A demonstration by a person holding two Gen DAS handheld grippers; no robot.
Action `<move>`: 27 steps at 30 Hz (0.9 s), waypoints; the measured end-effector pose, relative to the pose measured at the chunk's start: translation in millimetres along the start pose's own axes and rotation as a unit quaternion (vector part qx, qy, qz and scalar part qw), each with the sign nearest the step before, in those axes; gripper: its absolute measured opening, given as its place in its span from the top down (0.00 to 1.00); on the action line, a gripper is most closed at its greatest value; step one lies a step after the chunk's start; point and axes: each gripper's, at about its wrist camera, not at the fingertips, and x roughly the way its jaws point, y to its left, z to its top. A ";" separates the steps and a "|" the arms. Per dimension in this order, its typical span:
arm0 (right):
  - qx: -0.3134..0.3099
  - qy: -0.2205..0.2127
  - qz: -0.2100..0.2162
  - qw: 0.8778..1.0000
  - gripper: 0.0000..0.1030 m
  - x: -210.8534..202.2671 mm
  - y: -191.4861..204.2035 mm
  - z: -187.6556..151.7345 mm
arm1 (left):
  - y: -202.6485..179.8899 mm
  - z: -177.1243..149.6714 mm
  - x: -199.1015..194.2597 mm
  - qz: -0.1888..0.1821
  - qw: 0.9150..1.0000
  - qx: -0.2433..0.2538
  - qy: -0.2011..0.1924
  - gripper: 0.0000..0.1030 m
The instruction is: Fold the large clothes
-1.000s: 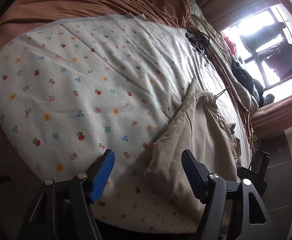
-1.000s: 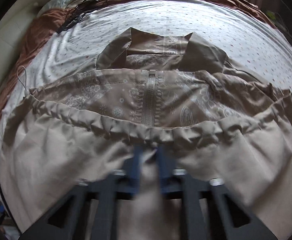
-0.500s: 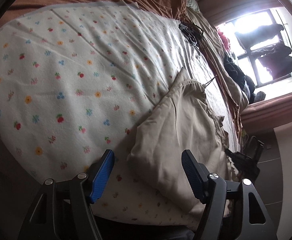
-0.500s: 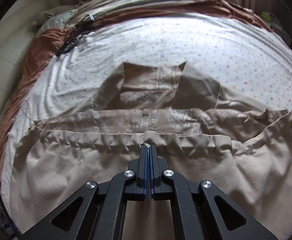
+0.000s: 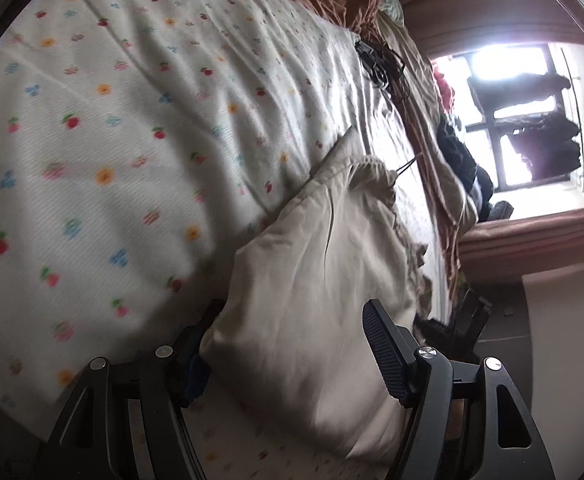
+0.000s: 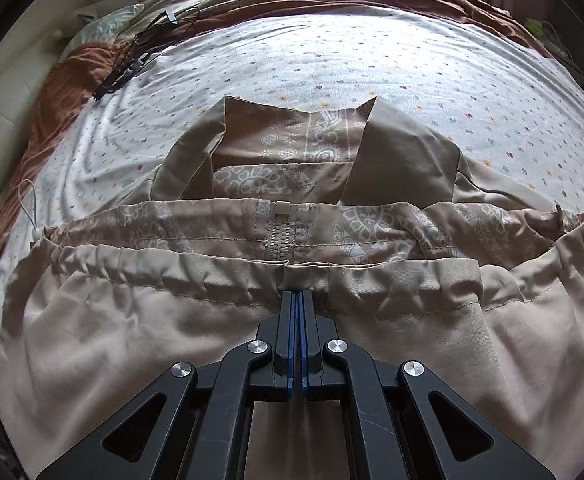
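A bed fills both views, covered by a white sheet printed with small coloured flowers and fruit. A rust-brown blanket bunches at its upper left in the right wrist view. At the right of the left wrist view, a bright window glares, with dark clothes heaped below. Black cables lie on the bed's edge.
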 end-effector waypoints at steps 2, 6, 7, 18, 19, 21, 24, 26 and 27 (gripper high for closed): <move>0.003 0.003 0.000 1.000 0.98 0.5 -0.2 0.8 | -2.2 -0.2 2.1 0.004 1.000 -0.004 -0.004 0.55; 0.008 0.025 0.012 1.000 0.95 -9.9 -1.9 0.7 | -6.1 -4.4 0.2 0.002 1.000 -0.002 -0.009 0.71; 0.010 0.026 0.015 0.999 0.92 -13.6 -2.7 -0.2 | -7.4 -5.2 -0.5 0.005 1.000 0.003 -0.013 0.73; -0.013 -0.016 0.082 0.996 0.77 -124.2 14.3 -82.6 | -30.3 -6.1 -15.1 -0.022 0.999 0.020 -0.036 0.84; -0.013 -0.016 0.084 0.996 0.73 -128.4 13.7 -88.2 | -33.4 -5.9 -16.8 -0.027 0.999 0.022 -0.038 0.84; -0.013 -0.012 0.094 0.995 0.73 -138.8 17.3 -109.5 | -41.0 -5.7 -20.3 -0.038 0.998 0.026 -0.039 0.84; -0.010 -0.012 0.100 0.995 0.73 -147.0 22.1 -135.3 | -52.1 -6.3 -24.9 -0.045 0.998 0.036 -0.040 0.85; -0.011 -0.008 0.105 0.994 0.73 -148.6 23.9 -149.4 | -60.7 -7.1 -27.6 -0.050 0.997 0.043 -0.039 0.85; -0.011 -0.006 0.105 0.994 0.73 -148.7 24.7 -156.5 | -65.3 -7.2 -29.5 -0.053 0.997 0.046 -0.039 0.85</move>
